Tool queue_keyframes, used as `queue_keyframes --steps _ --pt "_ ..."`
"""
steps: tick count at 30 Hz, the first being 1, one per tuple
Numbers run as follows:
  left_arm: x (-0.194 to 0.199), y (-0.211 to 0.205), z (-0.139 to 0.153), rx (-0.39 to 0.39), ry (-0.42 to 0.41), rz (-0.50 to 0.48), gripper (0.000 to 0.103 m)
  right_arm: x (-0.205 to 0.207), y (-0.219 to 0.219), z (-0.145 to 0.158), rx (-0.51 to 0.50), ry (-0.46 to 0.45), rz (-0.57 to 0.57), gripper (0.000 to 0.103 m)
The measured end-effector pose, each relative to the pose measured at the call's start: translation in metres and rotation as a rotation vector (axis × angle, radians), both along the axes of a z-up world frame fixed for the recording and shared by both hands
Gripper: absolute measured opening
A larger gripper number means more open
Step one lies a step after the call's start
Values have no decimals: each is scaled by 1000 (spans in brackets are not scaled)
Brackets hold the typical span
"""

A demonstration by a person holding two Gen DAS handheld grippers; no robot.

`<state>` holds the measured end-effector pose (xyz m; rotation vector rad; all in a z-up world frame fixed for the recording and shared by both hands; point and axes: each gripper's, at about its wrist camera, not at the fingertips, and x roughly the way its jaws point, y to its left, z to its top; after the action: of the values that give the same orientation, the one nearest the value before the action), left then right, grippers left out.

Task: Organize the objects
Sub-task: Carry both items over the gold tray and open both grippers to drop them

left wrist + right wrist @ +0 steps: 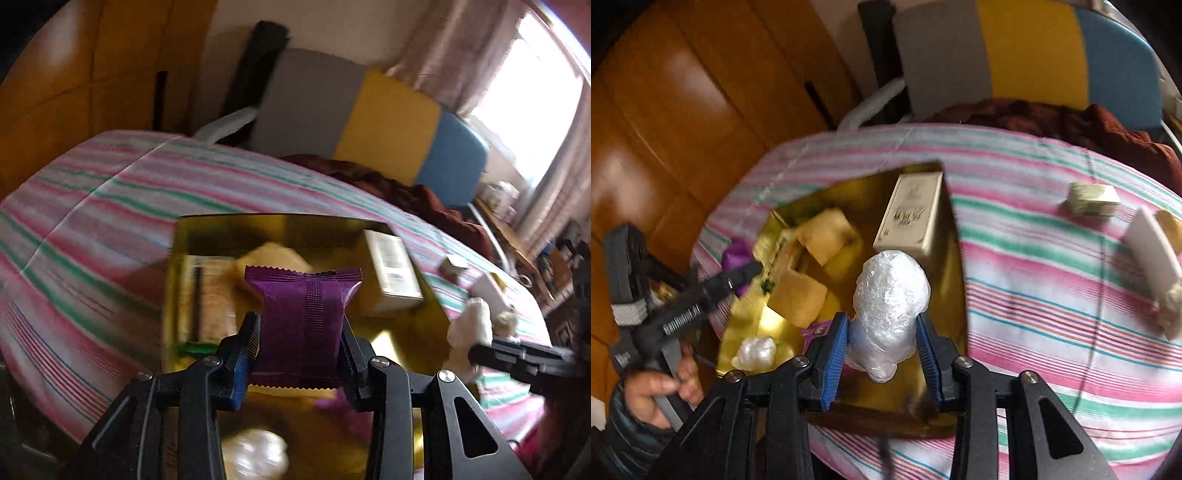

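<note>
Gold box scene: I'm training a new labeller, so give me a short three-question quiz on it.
1. True or false: the left tool holds a purple packet.
2. What does the right tool grip? A) white carton B) plastic-wrapped bundle C) yellow pouch
3. Which small item lies on the striped cloth, outside the gold box?

Key: 1 true; 2 B; 3 the small pale box.

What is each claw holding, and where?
Left claw grips the purple packet by its side edges; right claw grips the plastic-wrapped bundle around its lower part.
</note>
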<state>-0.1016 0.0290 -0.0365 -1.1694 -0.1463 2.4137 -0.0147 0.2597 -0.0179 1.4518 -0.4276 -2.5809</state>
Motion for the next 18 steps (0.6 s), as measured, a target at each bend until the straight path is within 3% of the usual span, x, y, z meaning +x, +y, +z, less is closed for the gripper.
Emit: queue_keyframes --steps 9,18 --pt "-46 -14 -19 -59 -15 63 40 -36 -27 -36 96 -108 41 37" --pt "-58 -12 -30 -113 -32 76 45 -46 -40 -39 97 -93 82 42"
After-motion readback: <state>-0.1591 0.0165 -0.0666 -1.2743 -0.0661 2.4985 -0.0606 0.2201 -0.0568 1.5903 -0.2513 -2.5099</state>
